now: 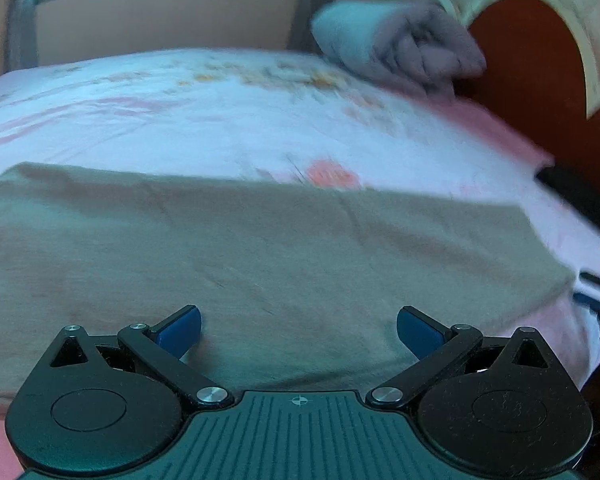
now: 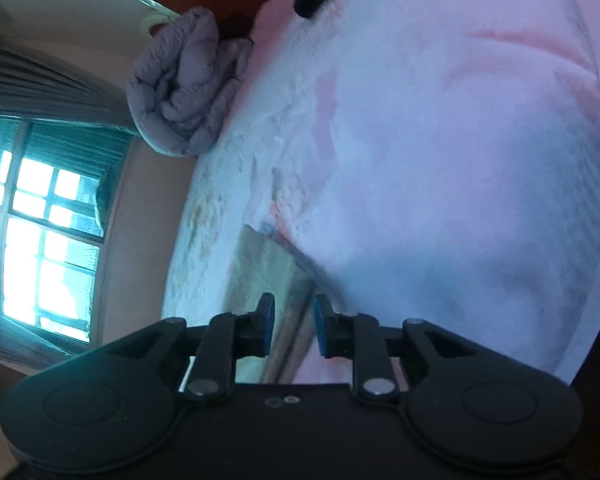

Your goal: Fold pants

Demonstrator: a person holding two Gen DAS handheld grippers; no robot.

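Observation:
The beige pants (image 1: 260,256) lie flat on the bed as a broad folded panel that fills the lower half of the left wrist view. My left gripper (image 1: 299,330) hovers just over their near part, jaws wide open and empty. In the right wrist view the camera is rolled sideways. My right gripper (image 2: 294,328) has its jaws nearly closed around a layered edge of the pants (image 2: 272,280); the cloth passes between the blue pads (image 2: 267,328).
The bed sheet (image 1: 220,120) is white with pink and orange print. A rolled grey quilt (image 1: 404,48) lies at the head of the bed by the red-brown headboard (image 1: 532,80). A window (image 2: 40,240) with curtains is beyond the bed. A dark object (image 1: 580,196) lies at the bed's right edge.

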